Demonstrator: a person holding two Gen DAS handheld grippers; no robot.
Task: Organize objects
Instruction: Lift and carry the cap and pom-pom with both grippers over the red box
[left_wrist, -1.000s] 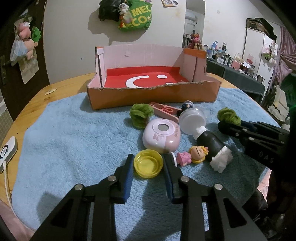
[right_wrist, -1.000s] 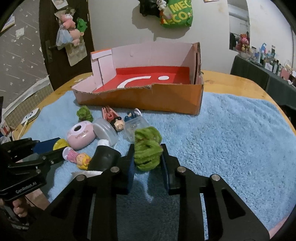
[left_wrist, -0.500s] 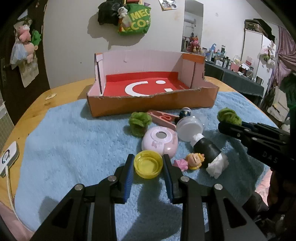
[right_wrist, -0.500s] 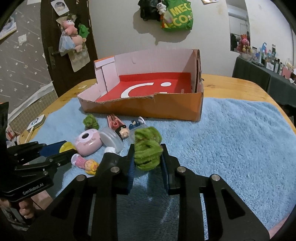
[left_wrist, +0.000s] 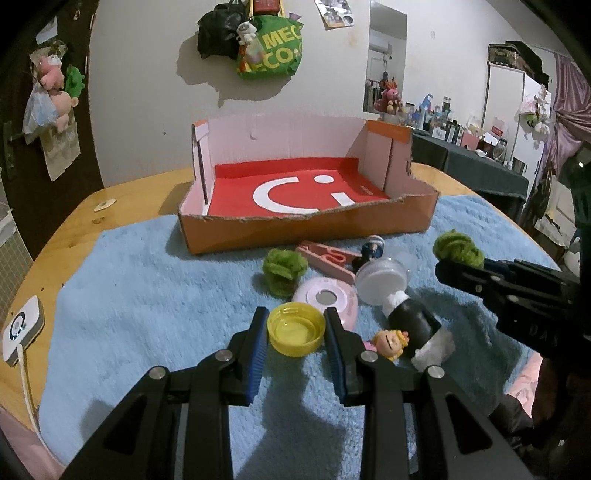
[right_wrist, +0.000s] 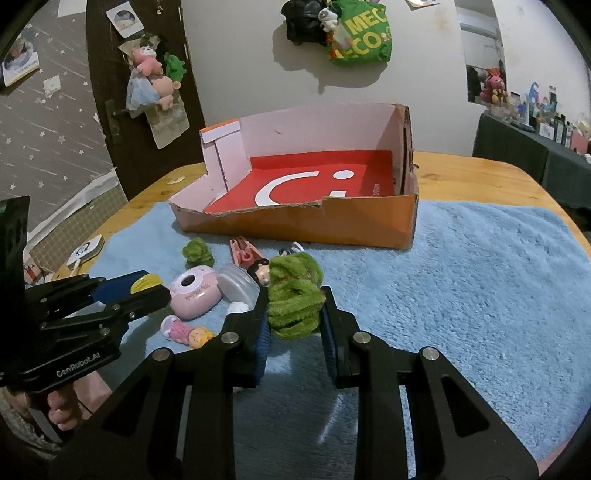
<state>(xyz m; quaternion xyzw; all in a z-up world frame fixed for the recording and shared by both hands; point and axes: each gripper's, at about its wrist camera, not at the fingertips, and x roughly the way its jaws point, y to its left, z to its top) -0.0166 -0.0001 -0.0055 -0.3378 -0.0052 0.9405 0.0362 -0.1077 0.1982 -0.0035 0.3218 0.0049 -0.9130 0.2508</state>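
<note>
Both views, hand-held tongs over a blue towel on the wooden tabletop. The left tongs are clenched on a yellow cap, held between the blue pads; the right tongs grip a green yarn tuft. Compared with one second earlier, both loads ride higher against the scene: the cap now overlaps the pink round case at 1 o'clock of it, and the orange cardboard box with its red floor sits lower and larger in each view. The grips themselves are unchanged. On the towel, at 12 o'clock of the cap, lie a second green tuft, a pink clip, a clear jar, a black bottle and a blond doll. In the right wrist view a hand grips the left tool's handle at 8 o'clock.
</note>
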